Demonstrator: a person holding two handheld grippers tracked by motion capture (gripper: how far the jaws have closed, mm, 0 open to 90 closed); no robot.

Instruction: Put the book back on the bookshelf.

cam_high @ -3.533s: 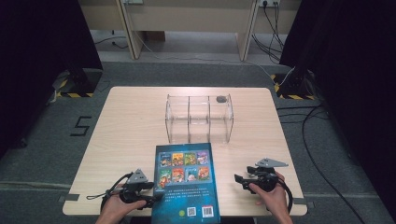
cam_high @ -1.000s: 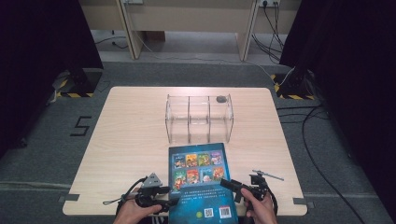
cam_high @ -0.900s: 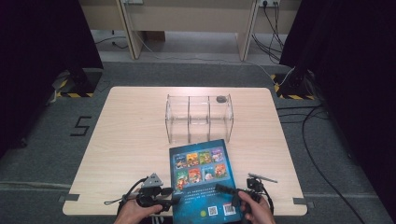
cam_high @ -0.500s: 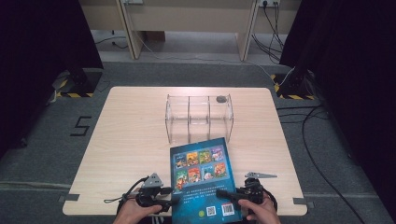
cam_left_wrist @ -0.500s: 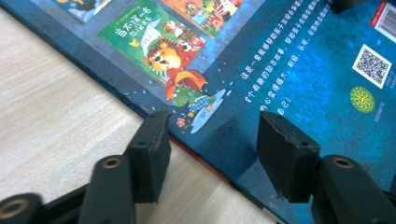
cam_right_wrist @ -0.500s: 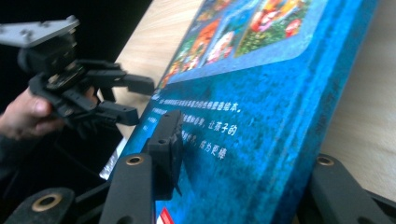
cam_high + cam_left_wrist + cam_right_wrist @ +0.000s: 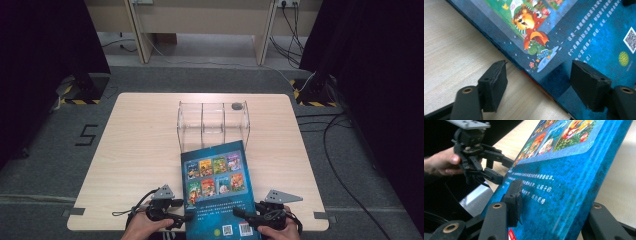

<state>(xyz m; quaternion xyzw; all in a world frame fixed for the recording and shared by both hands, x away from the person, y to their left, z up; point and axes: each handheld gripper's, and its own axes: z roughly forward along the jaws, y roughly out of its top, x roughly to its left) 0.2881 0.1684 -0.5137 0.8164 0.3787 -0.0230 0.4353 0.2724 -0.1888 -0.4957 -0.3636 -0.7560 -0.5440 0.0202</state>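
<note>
- The surface (image 7: 140, 150) ends just under the near end of the book (image 7: 215, 185), which reaches out past that near edge. If the book slides toward the person, it could tip off and fall to the floor.
- The book lies face-down between the two hands, with its far edge close to the clear rack (image 7: 212, 120). In the right gripper view its right side looks raised and tilted. It is a broad, stiff thing held near one corner, so its weight could swing it down and twist it out of the grip.
- The rack stands empty and looks light. A book pushed forward too low could strike its front wall and shove it back, or knock off the small grey object (image 7: 236, 106) on its top.
- The right gripper (image 7: 556, 205) has just closed its jaws on the book's right edge, one pad on the cover and the other underneath. The cover looks glossy and the bite shallow, so the pads may slip as the book rises.
- The left gripper (image 7: 539, 75) has just opened its jaws to a middling gap. The book's left edge sits between them and neither pad touches it. That side is unsupported, and a rising edge could catch on the jaw over the cover.
</note>
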